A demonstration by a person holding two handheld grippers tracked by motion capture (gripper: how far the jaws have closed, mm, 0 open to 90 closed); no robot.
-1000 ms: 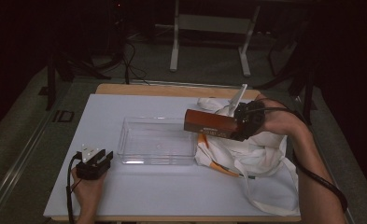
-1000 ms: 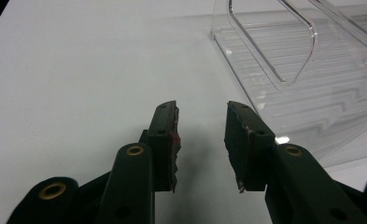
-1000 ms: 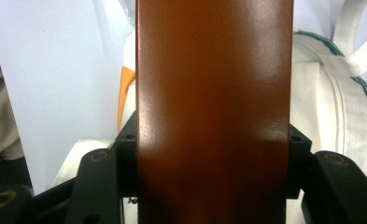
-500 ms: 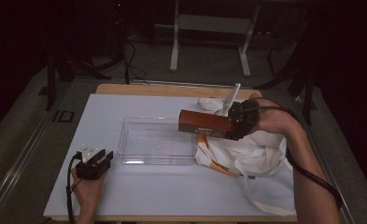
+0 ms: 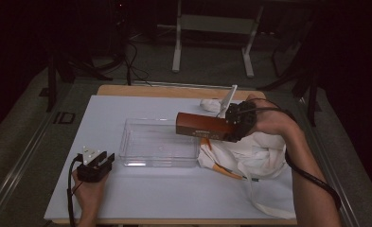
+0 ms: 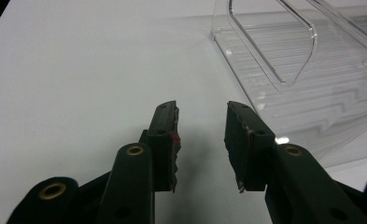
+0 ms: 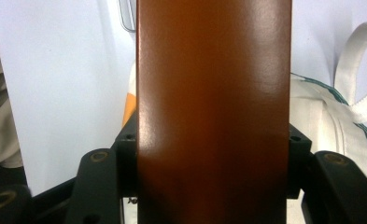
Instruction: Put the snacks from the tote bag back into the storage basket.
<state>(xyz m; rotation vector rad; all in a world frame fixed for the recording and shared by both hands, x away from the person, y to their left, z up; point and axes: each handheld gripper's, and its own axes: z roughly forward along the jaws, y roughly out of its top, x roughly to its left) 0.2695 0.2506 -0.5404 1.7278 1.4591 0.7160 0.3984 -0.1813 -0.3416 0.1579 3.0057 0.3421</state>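
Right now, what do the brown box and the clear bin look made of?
Brown box: probably coated cardboard, smooth semi-gloss with soft sheen along its face; could be plastic. Clear bin: rigid transparent plastic, glossy, ribbed floor, bright edge glints.

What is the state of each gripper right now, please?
Left gripper: open, nothing between its jaws, resting by the clear tray.
Right gripper: shut on the brown box, held above the table.

The box (image 5: 203, 126) is brown. The tray (image 5: 159, 142) is clear. The bag (image 5: 254, 153) is white with orange.
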